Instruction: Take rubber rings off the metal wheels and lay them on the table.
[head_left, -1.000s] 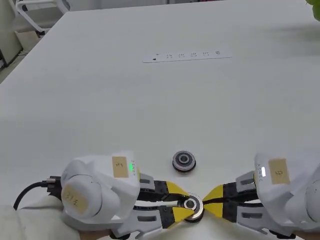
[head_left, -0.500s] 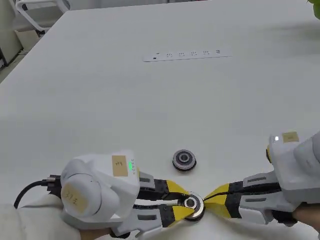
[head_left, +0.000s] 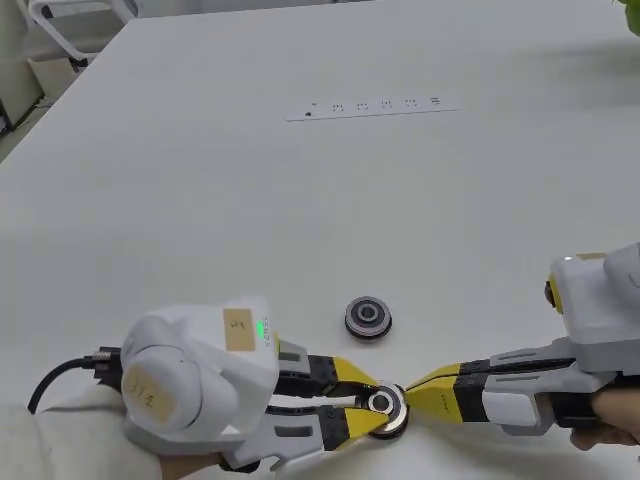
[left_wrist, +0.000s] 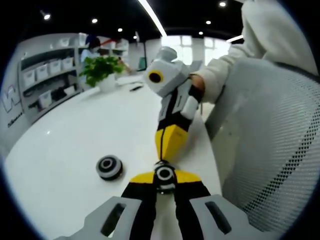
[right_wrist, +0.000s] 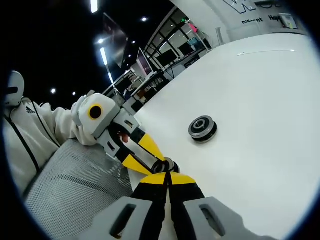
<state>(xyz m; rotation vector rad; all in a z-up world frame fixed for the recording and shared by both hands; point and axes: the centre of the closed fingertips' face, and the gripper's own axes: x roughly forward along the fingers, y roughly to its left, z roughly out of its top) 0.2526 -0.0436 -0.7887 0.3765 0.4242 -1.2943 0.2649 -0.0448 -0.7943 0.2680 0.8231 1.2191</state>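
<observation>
A small metal wheel with a dark rubber ring is held just above the table's near edge. My left gripper is shut on it from the left, and its yellow jaws clamp the wheel in the left gripper view. My right gripper comes in from the right with its jaws pressed together at the wheel's rim, pinching the rubber ring. A second wheel with its black ring on lies flat on the table a little beyond the grippers; that second wheel lies apart from both grippers.
A white power strip lies far back on the white table. A grey mesh chair back stands close behind the near table edge. A potted plant stands at the table's far right corner.
The right gripper's body has swung outward to the right and lifted, while its tips stay at the held wheel. The left gripper and the loose wheel have not moved.
</observation>
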